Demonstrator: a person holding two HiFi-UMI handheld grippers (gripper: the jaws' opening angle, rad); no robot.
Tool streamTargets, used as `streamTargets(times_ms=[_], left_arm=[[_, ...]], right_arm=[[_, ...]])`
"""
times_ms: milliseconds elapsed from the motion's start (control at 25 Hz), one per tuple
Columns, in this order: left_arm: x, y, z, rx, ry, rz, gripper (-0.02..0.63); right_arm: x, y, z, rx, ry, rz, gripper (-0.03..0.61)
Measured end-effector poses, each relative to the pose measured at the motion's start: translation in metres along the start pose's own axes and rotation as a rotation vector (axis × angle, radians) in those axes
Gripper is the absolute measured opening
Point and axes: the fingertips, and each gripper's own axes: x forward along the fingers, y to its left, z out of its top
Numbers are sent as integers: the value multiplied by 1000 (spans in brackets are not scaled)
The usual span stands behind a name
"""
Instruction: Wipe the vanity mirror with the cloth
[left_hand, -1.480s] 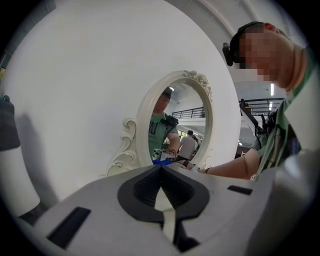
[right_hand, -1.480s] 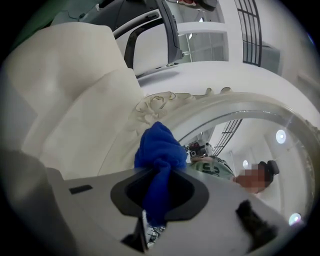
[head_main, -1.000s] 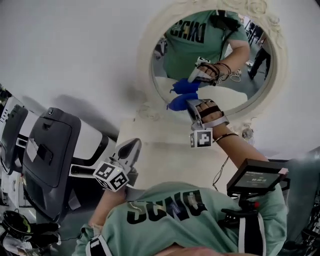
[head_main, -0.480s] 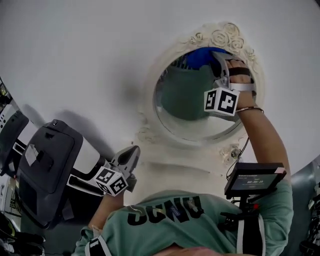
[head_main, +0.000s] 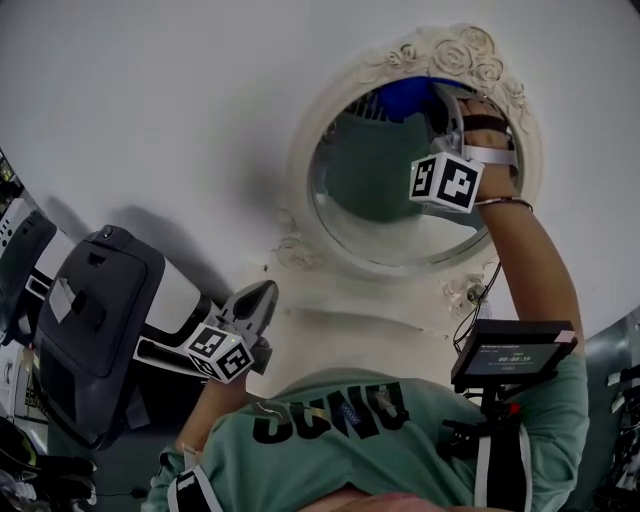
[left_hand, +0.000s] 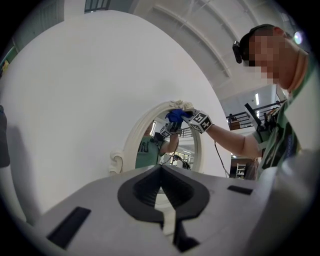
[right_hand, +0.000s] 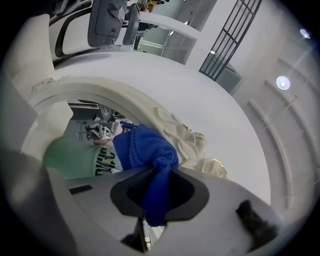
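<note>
One oval mirror (head_main: 385, 200) is seen in the upper right of the head view, set in one white carved frame (head_main: 455, 55) with roses at its top. One blue cloth (head_main: 405, 95) is held right at the top edge of the glass, just beneath those roses. It is carried by the right gripper (head_main: 440, 105), raised high in the frame with one marker cube (head_main: 445, 182) facing the camera.

In the right gripper view the two jaws are closed on the cloth (right_hand: 145, 147): a twisted tail is pinched at the centre of the right gripper (right_hand: 159, 186), and the bunched bulk is pushed out ahead towards the glass, beside the carved frame (right_hand: 182, 135).

The left gripper (head_main: 255, 300) is held low, in the lower left of the head view, well apart from the mirror, and a second marker cube (head_main: 222, 352) is shown on it. In the left gripper view its two jaws are pressed together at the tips with nothing between them (left_hand: 161, 172). Beyond them the mirror (left_hand: 150, 150) is seen, with the cloth (left_hand: 175, 116) at its top.

One small screen (head_main: 510, 352) is seen at the lower right of the head view, and one grey machine (head_main: 95, 320) is seen at the left edge.
</note>
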Motion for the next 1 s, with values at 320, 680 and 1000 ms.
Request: streamTargets(times_ms=[320, 680, 1000], left_arm=[[14, -15, -3, 13, 23, -47, 9], [15, -12, -41, -56, 143, -5, 9], [9, 13, -109, -138, 290, 52, 9]], right_arm=[[-13, 30, 9, -26, -25, -8, 55], [-87, 250, 32, -125, -104, 263, 55], [-170, 500, 36, -149, -130, 698, 57]])
